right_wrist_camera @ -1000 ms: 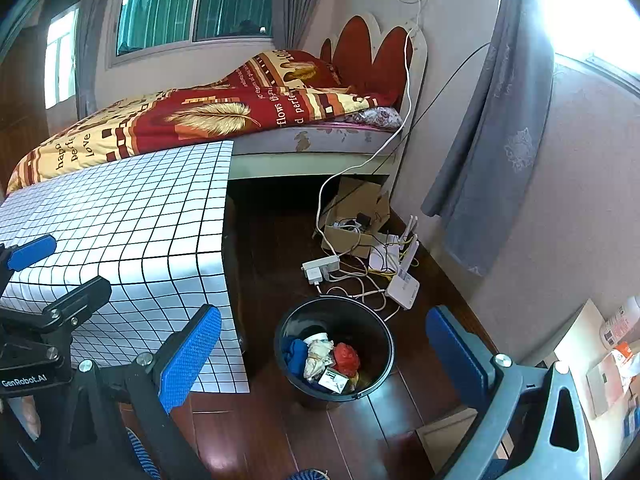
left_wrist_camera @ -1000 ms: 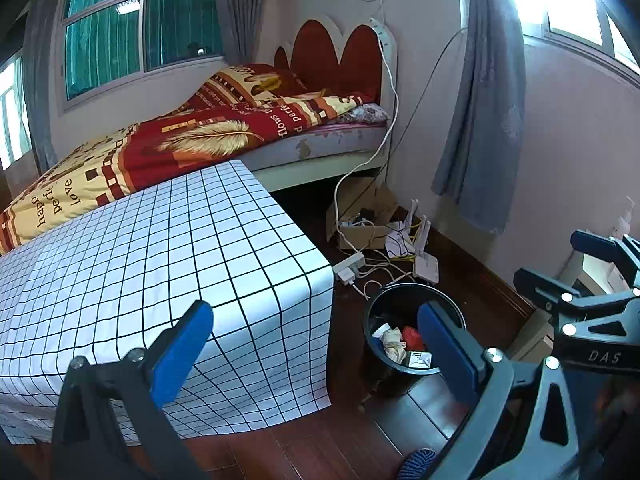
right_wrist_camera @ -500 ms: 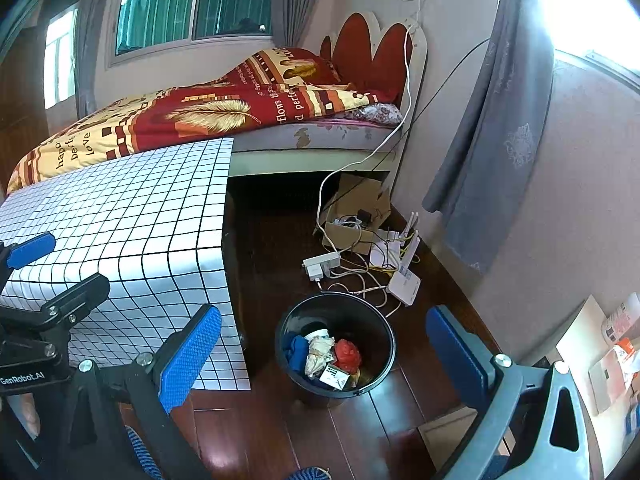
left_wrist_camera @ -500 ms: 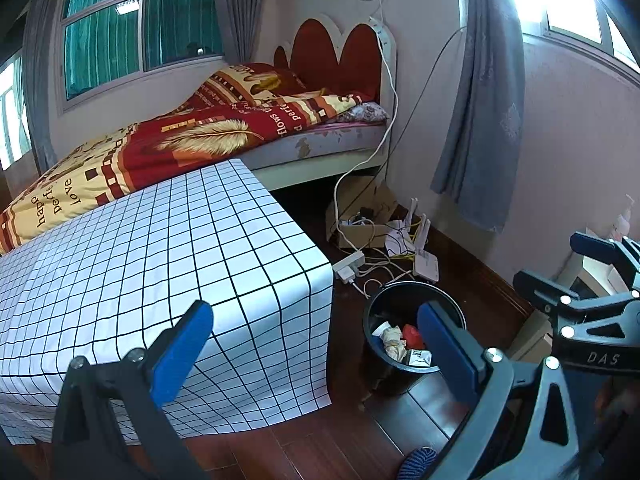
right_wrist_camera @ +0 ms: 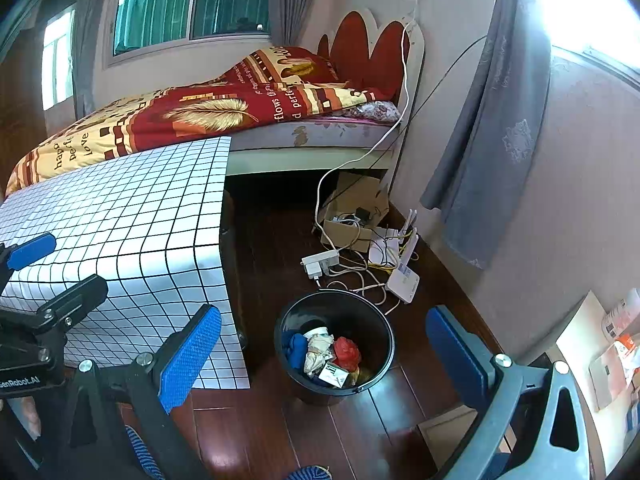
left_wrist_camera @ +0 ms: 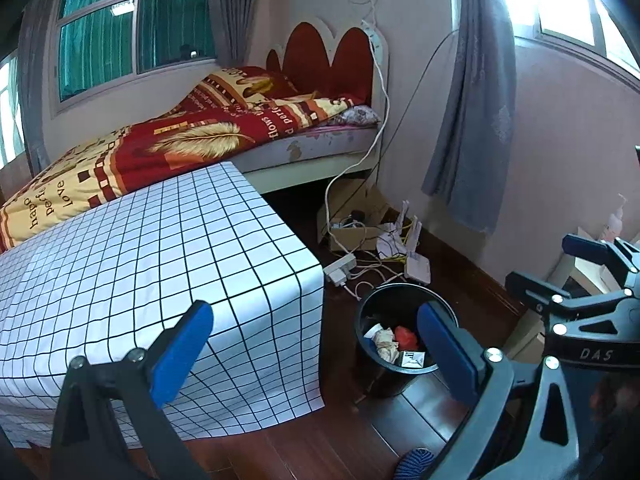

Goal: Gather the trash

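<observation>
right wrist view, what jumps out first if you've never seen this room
The black bin on the dark wood floor, holding crumpled paper, a red wad and blue cloth. To its left, the grid-patterned tablecloth; behind, the red and gold bedspread. Both tools hang open and empty.

bed [left_wrist_camera: 224, 140] by window | checked tablecloth [left_wrist_camera: 140, 248] | power strip [right_wrist_camera: 320, 262], router [right_wrist_camera: 403, 280] on floor

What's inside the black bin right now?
The black bin holds a blue bundle, crumpled pale paper, a red crumpled piece and a small white printed box. Anything beneath that top layer is covered; the bin bottom isn't visible.
</observation>
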A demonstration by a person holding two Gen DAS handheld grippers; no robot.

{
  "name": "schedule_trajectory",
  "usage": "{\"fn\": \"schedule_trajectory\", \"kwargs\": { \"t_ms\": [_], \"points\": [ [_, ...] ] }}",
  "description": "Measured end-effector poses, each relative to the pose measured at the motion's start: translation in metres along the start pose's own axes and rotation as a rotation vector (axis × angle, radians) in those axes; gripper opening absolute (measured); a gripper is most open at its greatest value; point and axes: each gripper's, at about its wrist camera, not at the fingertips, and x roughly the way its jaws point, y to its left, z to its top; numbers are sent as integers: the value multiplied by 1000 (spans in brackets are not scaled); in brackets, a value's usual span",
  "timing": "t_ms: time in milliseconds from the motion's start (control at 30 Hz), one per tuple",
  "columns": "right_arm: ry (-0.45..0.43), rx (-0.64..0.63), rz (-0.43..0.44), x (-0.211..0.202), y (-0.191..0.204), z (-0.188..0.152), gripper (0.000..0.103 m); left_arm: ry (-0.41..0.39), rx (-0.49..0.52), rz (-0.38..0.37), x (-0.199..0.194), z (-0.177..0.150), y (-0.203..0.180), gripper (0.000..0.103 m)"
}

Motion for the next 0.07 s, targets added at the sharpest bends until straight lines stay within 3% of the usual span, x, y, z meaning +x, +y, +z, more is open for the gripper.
{"fn": "schedule_trajectory", "kwargs": {
  "t_ms": [67],
  "points": [
    [2, 2, -2, 0, 0, -1, 103, 1, -1, 6, 1, 1, 1, 102]
  ]
}}
